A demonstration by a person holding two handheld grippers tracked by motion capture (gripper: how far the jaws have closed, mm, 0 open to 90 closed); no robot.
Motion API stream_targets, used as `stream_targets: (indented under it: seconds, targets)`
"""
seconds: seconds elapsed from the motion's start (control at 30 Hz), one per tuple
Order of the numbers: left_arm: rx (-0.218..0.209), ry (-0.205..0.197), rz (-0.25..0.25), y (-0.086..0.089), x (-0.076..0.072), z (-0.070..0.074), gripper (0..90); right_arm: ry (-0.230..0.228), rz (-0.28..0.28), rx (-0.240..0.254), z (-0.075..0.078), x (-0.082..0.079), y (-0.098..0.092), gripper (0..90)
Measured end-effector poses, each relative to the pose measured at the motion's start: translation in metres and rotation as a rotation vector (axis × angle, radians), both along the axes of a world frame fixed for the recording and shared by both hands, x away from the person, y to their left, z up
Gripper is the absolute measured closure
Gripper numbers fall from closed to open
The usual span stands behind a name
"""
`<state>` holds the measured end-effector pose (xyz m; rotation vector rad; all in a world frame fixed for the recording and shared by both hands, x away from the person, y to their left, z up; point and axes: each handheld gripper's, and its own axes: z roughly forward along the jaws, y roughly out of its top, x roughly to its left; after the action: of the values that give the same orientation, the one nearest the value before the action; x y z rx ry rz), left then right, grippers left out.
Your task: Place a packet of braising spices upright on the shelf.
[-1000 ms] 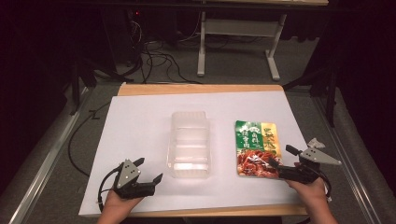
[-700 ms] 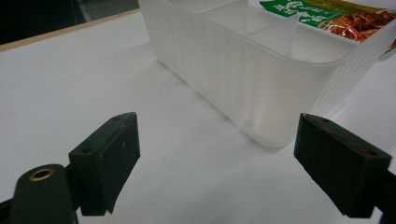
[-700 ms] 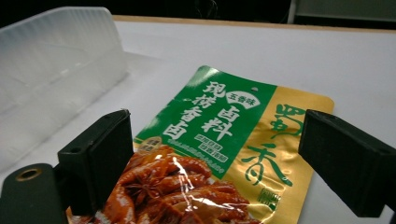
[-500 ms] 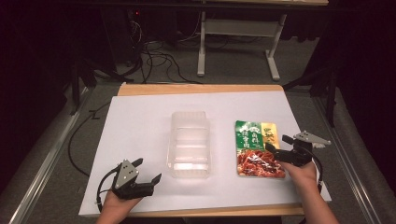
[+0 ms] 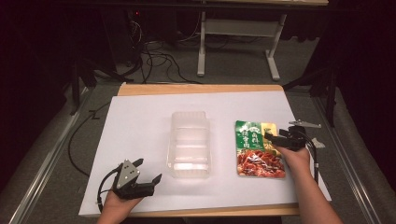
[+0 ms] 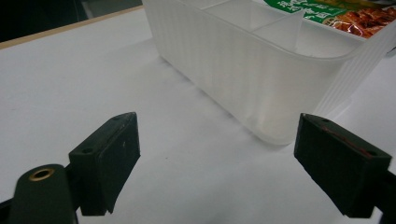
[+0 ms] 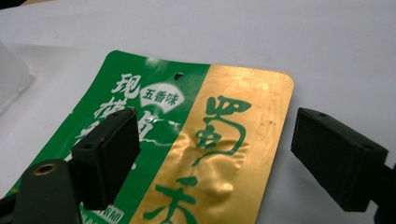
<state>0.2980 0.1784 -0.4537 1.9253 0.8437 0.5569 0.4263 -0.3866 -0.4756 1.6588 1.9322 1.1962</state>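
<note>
a: left tool (image 5: pixel 148 183) first. resting low on the white worktop (image 5: pixel 140 126), jaws spread wide, nothing between them. clear plastic tray (image 5: pixel 189 145) standing just ahead and off to that tool's right, near corner close to the right jaw but apart from it in the left gripper view (image 6: pixel 261 70).

b: step in hand?

a: looks like an approach for a pick. right tool (image 5: pixel 279 139) hovering over the upper right part of the food pouch (image 5: pixel 258 148), jaws spread but just been closing a little, nothing pinched between them yet. pouch lying flat beneath that tool, gold panel (image 7: pixel 224 154) under the gap, green panel under its left jaw.

b: next move?

a: probably a drop onto the pouch's far right edge, one jaw slid under or against the rim, then a squeeze. flat and slick, so hard to get beneath; a puffed wrinkle in the gold part may give some purchase.

b: edges and room?

a: plenty. bare white worktop beyond the pouch's top edge and to the right of the right tool. to its left, a narrow lane between pouch and tray. tray open on top, divider showing inside, so a short lift and carry leftward seems clear. worktop's right edge not far beyond the right tool, so best kept from pushing the pouch that way.
</note>
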Motion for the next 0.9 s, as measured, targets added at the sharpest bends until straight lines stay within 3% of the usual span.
stream_targets:
  seconds: [0.17,0.33,0.53,0.73,0.9]
  targets:
    - [0.001,-0.001,0.007,0.001,-0.002,0.000,14.8,0.045,-0.027,0.028,-0.003,0.015,-0.004,17.4]
    - [0.003,0.000,0.005,0.001,-0.002,0.000,14.8,0.071,-0.007,0.061,-0.003,0.016,-0.004,20.0]
    - [0.012,-0.003,-0.003,-0.001,-0.002,0.000,14.8,0.043,0.018,0.115,-0.002,0.011,-0.005,23.8]
    - [0.014,-0.005,-0.004,0.000,-0.002,0.000,14.8,-0.001,0.048,0.132,0.002,0.004,-0.004,29.7]
    - [0.013,-0.006,-0.009,0.000,-0.002,0.000,14.8,-0.011,0.077,0.144,0.002,0.000,-0.004,34.1]
